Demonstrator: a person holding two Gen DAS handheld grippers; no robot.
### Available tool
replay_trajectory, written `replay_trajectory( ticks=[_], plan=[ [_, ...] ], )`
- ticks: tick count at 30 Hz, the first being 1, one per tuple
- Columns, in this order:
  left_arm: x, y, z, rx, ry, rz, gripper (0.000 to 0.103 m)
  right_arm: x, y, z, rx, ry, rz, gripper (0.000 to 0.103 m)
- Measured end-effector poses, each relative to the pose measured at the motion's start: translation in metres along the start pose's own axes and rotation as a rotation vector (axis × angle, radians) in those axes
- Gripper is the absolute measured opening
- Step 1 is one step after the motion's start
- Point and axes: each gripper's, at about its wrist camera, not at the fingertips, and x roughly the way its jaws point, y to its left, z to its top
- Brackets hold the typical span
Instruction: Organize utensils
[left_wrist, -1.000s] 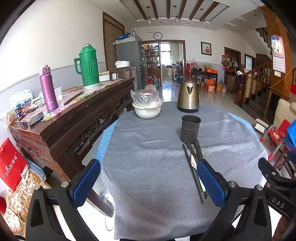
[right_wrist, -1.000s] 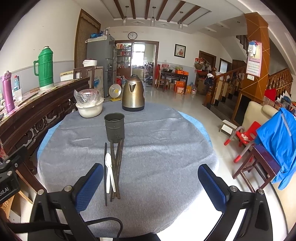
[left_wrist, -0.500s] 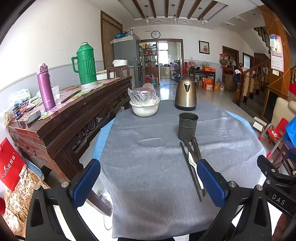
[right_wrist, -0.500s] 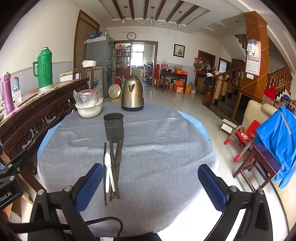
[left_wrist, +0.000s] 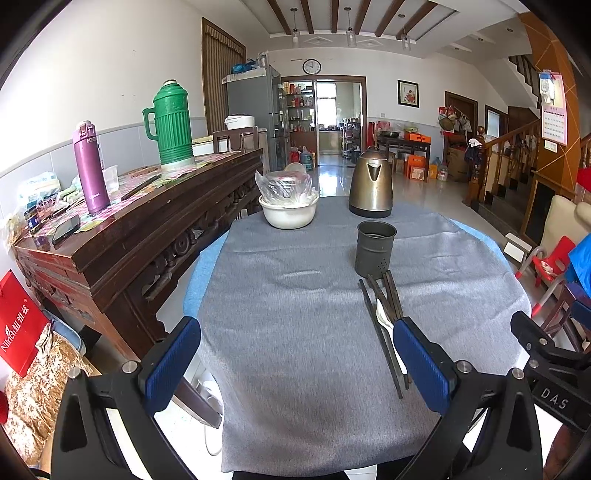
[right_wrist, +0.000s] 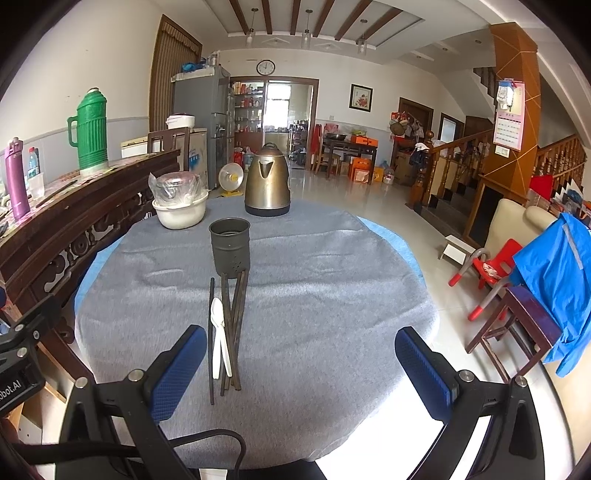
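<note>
Several dark chopsticks (right_wrist: 231, 325) and a white spoon (right_wrist: 221, 334) lie together on the grey tablecloth (right_wrist: 314, 288), just in front of a dark metal utensil cup (right_wrist: 231, 246) that stands upright. They also show in the left wrist view: chopsticks (left_wrist: 384, 310), spoon (left_wrist: 384, 321), cup (left_wrist: 375, 254). My left gripper (left_wrist: 295, 363) is open and empty above the table's near edge, its right finger beside the utensils. My right gripper (right_wrist: 301, 373) is open and empty, the utensils near its left finger.
A brass kettle (right_wrist: 267, 184) and a white bowl (right_wrist: 180, 211) with bagged contents stand at the table's far side. A dark wooden sideboard (left_wrist: 122, 236) with a green thermos (left_wrist: 170, 123) and purple bottle (left_wrist: 90, 168) runs along the left. Red chairs (right_wrist: 491, 269) stand right.
Both views have shifted slightly; the table and objects sit a little lower and closer in the left wrist view. Both grippers stay open. The utensils have not moved.
</note>
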Motion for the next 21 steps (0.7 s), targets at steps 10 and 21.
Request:
replay_trajectory(
  ticks=[10,21],
  plan=[
    [0.023,0.002,-0.001,-0.007,0.046,-0.039,0.103,0.025,-0.032,0.005,0.128,0.052,0.092,0.102],
    [0.090,0.008,-0.014,-0.051,0.167,-0.108,0.103,0.100,-0.037,0.004,0.222,0.207,0.360,0.067]
  ],
)
